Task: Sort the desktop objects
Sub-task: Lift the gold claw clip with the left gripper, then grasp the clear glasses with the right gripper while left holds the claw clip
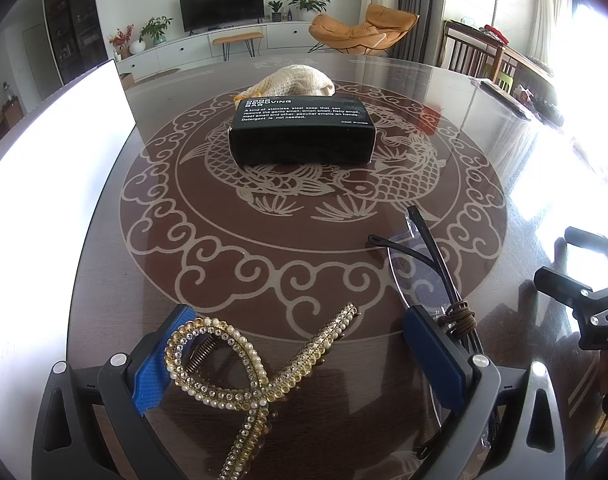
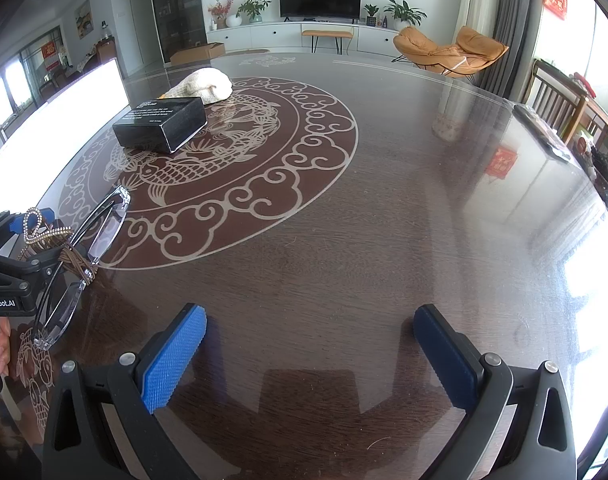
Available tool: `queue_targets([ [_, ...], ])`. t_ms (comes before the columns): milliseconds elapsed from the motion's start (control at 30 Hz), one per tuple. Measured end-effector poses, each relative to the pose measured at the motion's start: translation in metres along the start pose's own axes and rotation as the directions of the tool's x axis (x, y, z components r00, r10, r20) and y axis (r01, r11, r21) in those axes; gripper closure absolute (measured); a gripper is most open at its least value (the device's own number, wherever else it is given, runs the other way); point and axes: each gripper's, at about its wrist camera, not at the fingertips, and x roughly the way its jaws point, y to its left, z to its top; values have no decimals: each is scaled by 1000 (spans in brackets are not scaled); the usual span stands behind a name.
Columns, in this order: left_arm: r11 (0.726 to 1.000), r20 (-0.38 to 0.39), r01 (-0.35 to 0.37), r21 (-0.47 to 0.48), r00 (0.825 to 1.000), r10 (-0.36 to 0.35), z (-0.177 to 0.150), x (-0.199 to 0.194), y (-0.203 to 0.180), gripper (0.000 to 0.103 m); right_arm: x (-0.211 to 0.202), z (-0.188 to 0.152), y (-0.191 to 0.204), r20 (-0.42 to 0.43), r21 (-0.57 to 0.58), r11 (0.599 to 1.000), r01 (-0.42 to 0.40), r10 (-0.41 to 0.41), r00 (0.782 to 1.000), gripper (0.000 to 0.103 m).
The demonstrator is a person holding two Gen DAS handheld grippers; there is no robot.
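On the glass-topped table [image 1: 103, 280] nothing looks sorted: my left gripper [image 1: 299, 356] gapes around the hair claw [image 1: 239, 376], right gripper [image 2: 310, 356] empty and apart; soap box [image 1: 304, 128] at twelve o'clock.

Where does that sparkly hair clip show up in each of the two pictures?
Left wrist view: the hair clip lies bottom centre, between the left tongs.
Right wrist view: the clip is small at the far left edge, beside the glasses.
Shared landmark: the black box.
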Motion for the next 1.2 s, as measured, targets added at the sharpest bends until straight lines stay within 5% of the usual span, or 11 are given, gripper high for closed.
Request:
queue_targets([
  [733,997,-26,45,61,999,-44,4,0,1,1,0,-1,-1,0,0,1000,-1,1,1000,0],
  [833,996,-3,53,70,999,-53,2,-10,6,32,1,1,-1,-16,-33,999,-20,19,1000,0],
  [900,995,3,81,60,997,-81,-2,-14,12,33,0,4,-3,-75,-43,998,-46,43,996,0],
  [1067,997,31,70,15,997,-70,-23,-29,23,33,-25,8,10,-105,92,957,-276,285,953,1],
  [1200,1000,17,6,3,1000,-6,-33,-31,27,30,-21,28,57,-173,127,912,-390,407,897,13],
])
